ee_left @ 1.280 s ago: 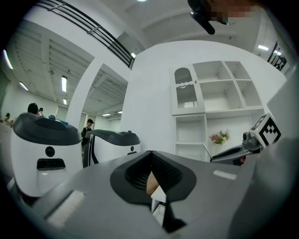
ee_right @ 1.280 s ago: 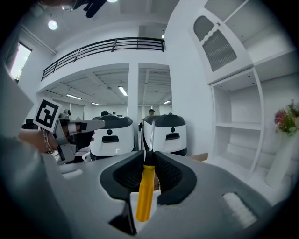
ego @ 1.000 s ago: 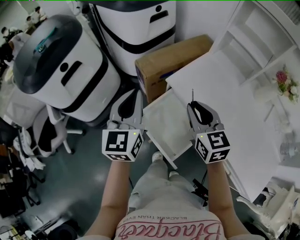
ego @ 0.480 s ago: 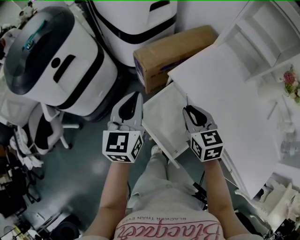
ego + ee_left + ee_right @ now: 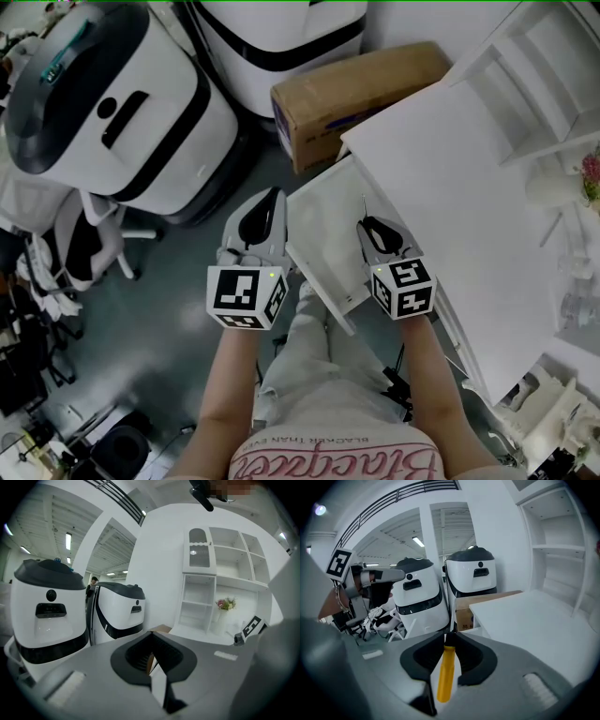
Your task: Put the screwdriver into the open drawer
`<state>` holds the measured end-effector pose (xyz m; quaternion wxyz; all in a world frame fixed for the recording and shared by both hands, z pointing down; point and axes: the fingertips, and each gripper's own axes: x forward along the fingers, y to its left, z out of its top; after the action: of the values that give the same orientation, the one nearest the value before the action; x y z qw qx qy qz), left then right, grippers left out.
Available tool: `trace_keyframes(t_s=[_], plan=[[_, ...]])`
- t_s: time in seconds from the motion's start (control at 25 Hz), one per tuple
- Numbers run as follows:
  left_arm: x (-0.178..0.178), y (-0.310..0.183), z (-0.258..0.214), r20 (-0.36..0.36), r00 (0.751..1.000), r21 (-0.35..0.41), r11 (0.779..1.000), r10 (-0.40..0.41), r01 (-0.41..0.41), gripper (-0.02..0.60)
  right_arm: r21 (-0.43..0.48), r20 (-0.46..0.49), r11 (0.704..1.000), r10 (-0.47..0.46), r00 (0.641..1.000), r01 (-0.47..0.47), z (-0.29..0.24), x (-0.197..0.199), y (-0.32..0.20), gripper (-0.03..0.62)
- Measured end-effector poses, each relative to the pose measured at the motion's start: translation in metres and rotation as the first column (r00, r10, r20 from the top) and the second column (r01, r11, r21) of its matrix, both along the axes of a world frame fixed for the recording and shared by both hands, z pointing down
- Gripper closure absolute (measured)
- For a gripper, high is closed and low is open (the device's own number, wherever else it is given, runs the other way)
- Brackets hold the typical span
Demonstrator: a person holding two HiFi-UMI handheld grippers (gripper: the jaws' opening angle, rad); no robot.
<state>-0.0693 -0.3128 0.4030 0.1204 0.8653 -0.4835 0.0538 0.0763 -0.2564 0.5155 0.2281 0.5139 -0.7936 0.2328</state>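
Note:
The screwdriver has a yellow handle, which sits between the jaws of my right gripper, shut on it. In the head view its thin shaft pokes out past the right gripper, which hangs over the right part of the open white drawer. My left gripper is just left of the drawer, over the floor, with its jaws together and nothing in them. The left gripper view shows those jaws met at the tip.
The drawer juts out from a white table with white shelves at its back. A cardboard box and two big white machines stand beyond the drawer. The person's legs are below it.
Both grippers have come down. The right one, still holding the screwdriver, has shifted left from the table's edge to over the drawer. The left one has barely shifted sideways.

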Motion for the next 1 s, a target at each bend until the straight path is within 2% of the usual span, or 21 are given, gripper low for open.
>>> trace_keyframes(t_s=[0.2, 0.56, 1.0], plan=[[-0.005, -0.001, 0.009, 0.001, 0.999, -0.014, 0.999, -0.047, 0.047, 0.566, -0.055, 0.003, 0.998, -0.029, 1.0, 0.029, 0.025, -0.004, 0.002, 0.514], [-0.011, 0.0, 0.02, 0.02, 0.997, -0.036, 0.996, -0.076, 0.077, 0.566, -0.185, -0.022, 0.98, -0.081, 0.996, 0.076, 0.087, -0.01, 0.003, 0.514], [-0.013, 0.001, 0.027, 0.022, 0.995, -0.052, 0.994, -0.093, 0.094, 0.566, -0.33, 0.014, 0.944, -0.03, 0.999, 0.033, 0.144, -0.015, 0.003, 0.514]])
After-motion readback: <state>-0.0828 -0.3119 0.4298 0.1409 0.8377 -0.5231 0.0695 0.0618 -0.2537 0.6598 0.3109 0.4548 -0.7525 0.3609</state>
